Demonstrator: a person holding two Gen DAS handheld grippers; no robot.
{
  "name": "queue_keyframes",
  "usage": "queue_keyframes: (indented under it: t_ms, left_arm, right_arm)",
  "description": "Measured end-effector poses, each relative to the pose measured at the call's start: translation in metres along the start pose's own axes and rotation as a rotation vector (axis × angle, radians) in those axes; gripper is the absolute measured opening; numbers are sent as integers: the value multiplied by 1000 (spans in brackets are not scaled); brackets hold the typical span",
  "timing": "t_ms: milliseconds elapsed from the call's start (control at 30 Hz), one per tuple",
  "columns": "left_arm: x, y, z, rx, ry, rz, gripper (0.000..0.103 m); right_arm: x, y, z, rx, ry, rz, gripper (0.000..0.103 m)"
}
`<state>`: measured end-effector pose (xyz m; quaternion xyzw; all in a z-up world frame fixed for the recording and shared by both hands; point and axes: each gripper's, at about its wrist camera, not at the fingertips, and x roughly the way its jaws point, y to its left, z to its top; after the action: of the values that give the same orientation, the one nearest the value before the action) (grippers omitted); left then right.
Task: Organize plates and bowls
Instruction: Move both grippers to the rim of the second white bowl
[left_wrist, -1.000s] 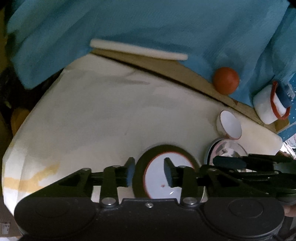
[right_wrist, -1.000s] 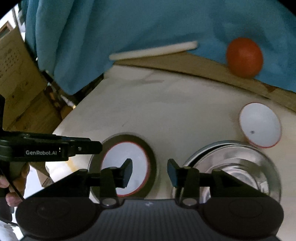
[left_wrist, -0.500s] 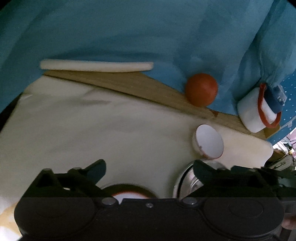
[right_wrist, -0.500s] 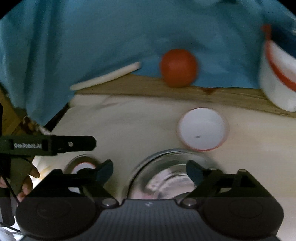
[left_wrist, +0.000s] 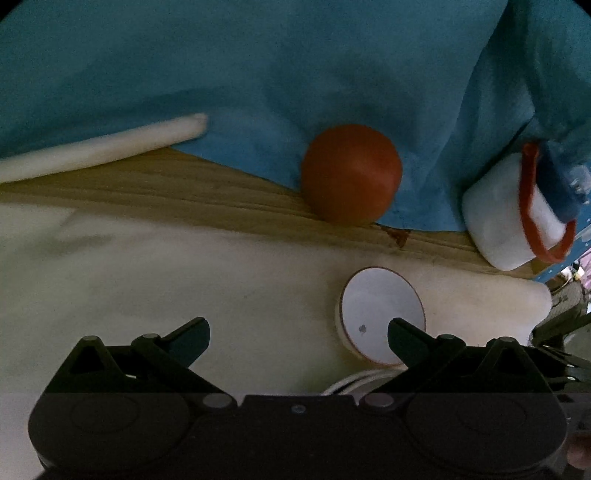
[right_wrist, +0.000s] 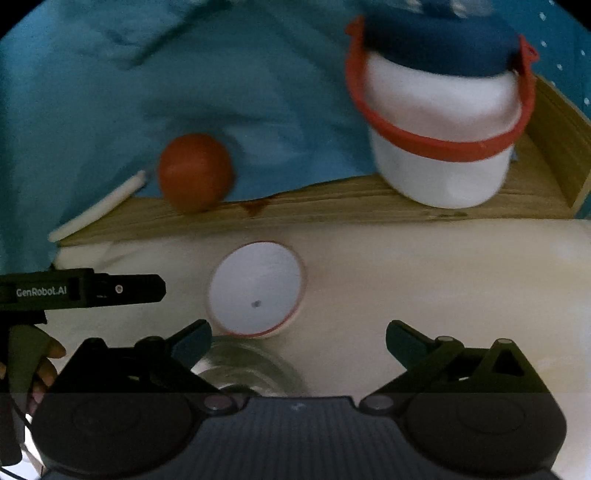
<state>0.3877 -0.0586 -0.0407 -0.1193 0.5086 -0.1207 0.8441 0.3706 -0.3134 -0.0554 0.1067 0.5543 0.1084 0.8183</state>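
Both our tools swung forward since earlier, left tool (left_wrist: 298, 332) and right tool (right_wrist: 298, 334) spread wide, empty, white bowl (right_wrist: 256, 288) ahead on cream surface (right_wrist: 424, 266), orange ball (right_wrist: 195, 171) and white container (right_wrist: 443, 147) behind.

We read only one piece of text: "GenRobot.AI", printed in pale letters on the black body of the left gripper (right_wrist: 83, 291), which reaches in from the left edge of the right wrist view. We find no other readable words, numbers or signs in either view; the remaining surfaces carry no legible marking.
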Motion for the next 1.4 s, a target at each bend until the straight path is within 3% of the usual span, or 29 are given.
queue_keyframes:
  t_ms: [333, 900, 1100, 1333, 1400]
  left_arm:
    - [37, -10, 9, 22, 71, 28, 102]
    - [59, -12, 19, 34, 100, 63, 100]
    - [60, -17, 16, 67, 95, 67, 93]
    - [59, -19, 17, 100, 98, 66, 75]
    - [59, -20, 17, 103, 99, 63, 69]
  right_arm:
    - [30, -26, 11, 13, 52, -15, 102]
    - [54, -22, 17, -15, 79, -19, 101]
    - [59, -19, 19, -13, 87, -20, 90]
    - [60, -11, 18, -30, 87, -13, 75]
    - [61, -9, 18, -31, 85, -4, 65]
